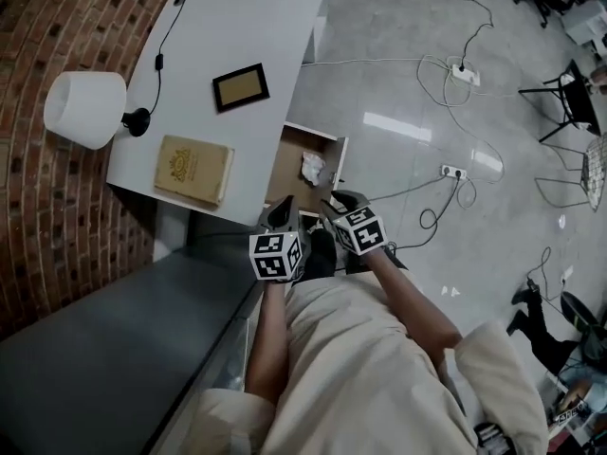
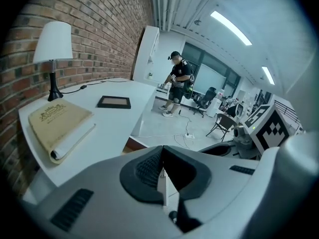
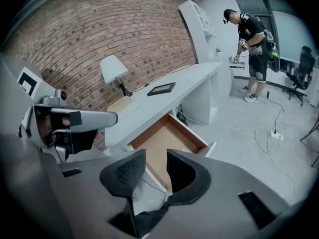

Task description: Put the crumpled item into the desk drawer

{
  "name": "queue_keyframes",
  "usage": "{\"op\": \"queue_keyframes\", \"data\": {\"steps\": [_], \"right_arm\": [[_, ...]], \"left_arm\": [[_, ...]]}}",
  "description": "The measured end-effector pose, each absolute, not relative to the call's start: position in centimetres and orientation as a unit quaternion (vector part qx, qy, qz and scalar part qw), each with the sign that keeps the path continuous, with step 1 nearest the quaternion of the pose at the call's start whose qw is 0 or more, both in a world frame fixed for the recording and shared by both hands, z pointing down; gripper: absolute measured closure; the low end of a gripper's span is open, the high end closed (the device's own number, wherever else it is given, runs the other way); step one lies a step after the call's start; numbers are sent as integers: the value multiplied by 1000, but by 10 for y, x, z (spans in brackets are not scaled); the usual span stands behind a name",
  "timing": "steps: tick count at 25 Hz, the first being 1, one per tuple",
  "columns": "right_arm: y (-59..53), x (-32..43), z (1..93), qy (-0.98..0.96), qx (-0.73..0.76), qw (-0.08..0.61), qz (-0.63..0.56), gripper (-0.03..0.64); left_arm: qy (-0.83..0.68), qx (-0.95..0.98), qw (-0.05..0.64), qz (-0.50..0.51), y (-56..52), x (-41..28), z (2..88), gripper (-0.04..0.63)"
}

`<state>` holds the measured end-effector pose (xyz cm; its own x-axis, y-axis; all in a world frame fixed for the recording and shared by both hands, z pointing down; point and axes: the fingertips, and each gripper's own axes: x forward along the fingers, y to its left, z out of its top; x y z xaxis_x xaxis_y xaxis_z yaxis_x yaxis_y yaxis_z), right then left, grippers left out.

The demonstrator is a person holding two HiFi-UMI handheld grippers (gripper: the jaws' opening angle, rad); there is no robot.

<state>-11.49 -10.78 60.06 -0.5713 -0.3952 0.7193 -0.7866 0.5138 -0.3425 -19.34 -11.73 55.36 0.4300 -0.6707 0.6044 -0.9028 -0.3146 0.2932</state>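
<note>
The white tabletop (image 1: 256, 27) ran along the brick wall. The lamp (image 1: 85, 109) stood at its wall-side edge, the tan book (image 1: 193, 169) lay by the end nearest me, and the dark picture frame (image 1: 240, 86) sat further along toward the middle. From under the tabletop's front edge, close to that near end, the drawer (image 1: 287, 171) stood pulled out over the floor. The crumpled item (image 1: 312, 166), a small white wad, lay inside it on the brown bottom toward the drawer's front panel, touched by neither tool. From that I judged the placing itself done, and at most the drawer remained to be pushed shut. Both forearms were bent and drawn in close to the torso, with the two tools held side by side just short of the drawer and aimed toward it, above the floor rather than over the tabletop. The left hand-held gripper (image 2: 162, 167) had its jaws pressed together with nothing between them. The right hand-held gripper (image 3: 156, 171) had its jaws spread, and through the gap I saw only the drawer's interior, so it carried nothing.
</note>
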Motion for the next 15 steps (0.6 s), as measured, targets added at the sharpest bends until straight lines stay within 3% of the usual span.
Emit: {"op": "queue_keyframes", "data": {"steps": [15], "right_arm": [[-55, -54, 546, -864, 305, 281, 286, 461]], "left_arm": [[-535, 782, 235, 215, -54, -126, 500, 578]]}}
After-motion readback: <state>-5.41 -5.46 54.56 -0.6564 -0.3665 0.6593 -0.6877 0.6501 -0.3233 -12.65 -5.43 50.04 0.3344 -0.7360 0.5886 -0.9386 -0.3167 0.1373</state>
